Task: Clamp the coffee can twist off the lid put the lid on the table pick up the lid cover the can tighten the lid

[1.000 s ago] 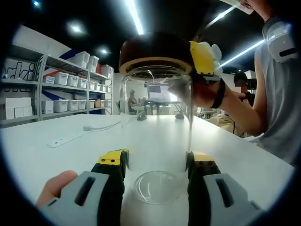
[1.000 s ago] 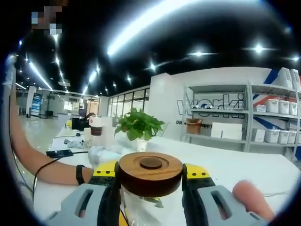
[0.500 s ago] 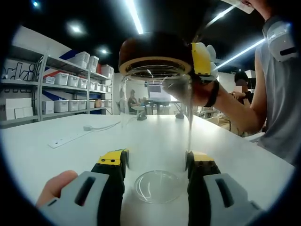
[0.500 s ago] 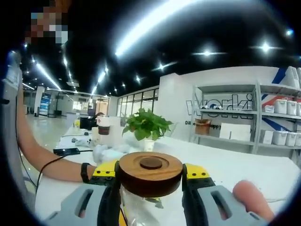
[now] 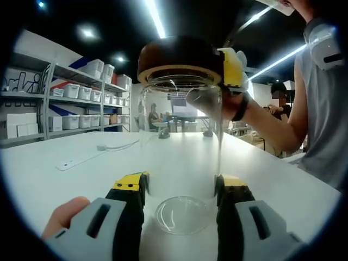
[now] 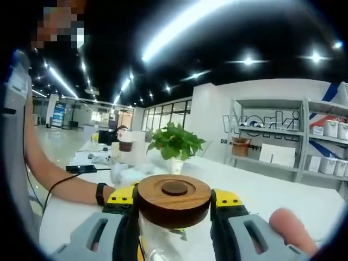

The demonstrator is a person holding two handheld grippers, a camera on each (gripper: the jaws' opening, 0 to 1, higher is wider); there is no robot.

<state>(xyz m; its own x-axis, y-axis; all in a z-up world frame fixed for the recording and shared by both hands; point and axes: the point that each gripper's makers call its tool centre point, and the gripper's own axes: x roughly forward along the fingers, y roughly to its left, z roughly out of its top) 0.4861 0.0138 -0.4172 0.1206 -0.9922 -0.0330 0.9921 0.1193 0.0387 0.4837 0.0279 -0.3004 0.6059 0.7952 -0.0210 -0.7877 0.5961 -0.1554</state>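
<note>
Left gripper [image 5: 181, 187]: jaws closed on the base of the clear coffee can [image 5: 181, 141], which stands on the table [image 5: 70, 179] straight ahead. Right gripper [image 6: 173, 202]: jaws clamped on the wooden lid [image 6: 174, 198] atop the can. Risk: a loose base grip lets the can turn with the lid, or tip.

lid [image 6: 174, 199] dark brown wood | can [image 5: 181, 157] clear glass | table [image 5: 65, 179] white

The coffee can [image 5: 181, 163] stands on the table [image 5: 65, 185], the lid [image 6: 174, 198] on top, shelves [image 5: 60, 103] behind
</note>
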